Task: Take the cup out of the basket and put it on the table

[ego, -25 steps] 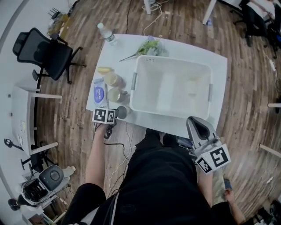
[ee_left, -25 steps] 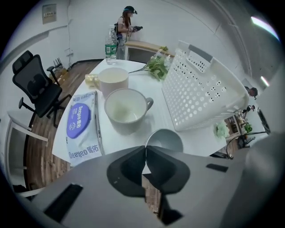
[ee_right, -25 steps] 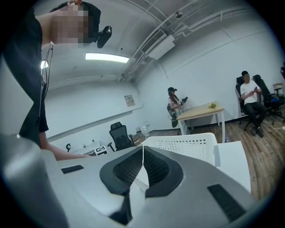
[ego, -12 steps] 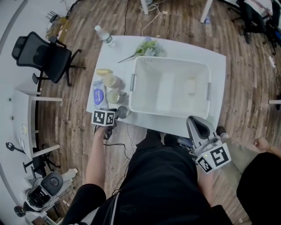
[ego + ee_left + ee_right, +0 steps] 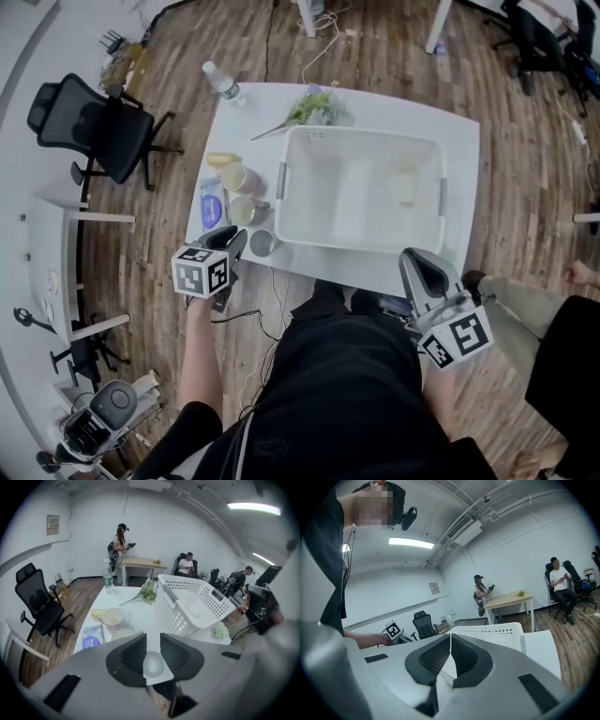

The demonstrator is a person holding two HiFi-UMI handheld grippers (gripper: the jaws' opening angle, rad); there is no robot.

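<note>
Three cups (image 5: 246,208) stand on the table (image 5: 375,103) beside the basket (image 5: 361,134); left gripper (image 5: 234,242), jaws just opening, grips nothing (right gripper (image 5: 424,272) closed); one pale object (image 5: 405,185) lies inside.

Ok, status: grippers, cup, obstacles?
Left hand-held gripper just opening over cup, ungripped. Right hand-held gripper shut, empty. Cup on table, outside basket. Another cup nearby.

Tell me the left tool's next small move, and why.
Probably carry the left tool across, over the rim of the white basket, toward the pale cup lying inside. Its jaws have just been opening and grip nothing. The grey cup beneath them already stands on the table. The right tool is shut, back at the table's near edge.
</note>
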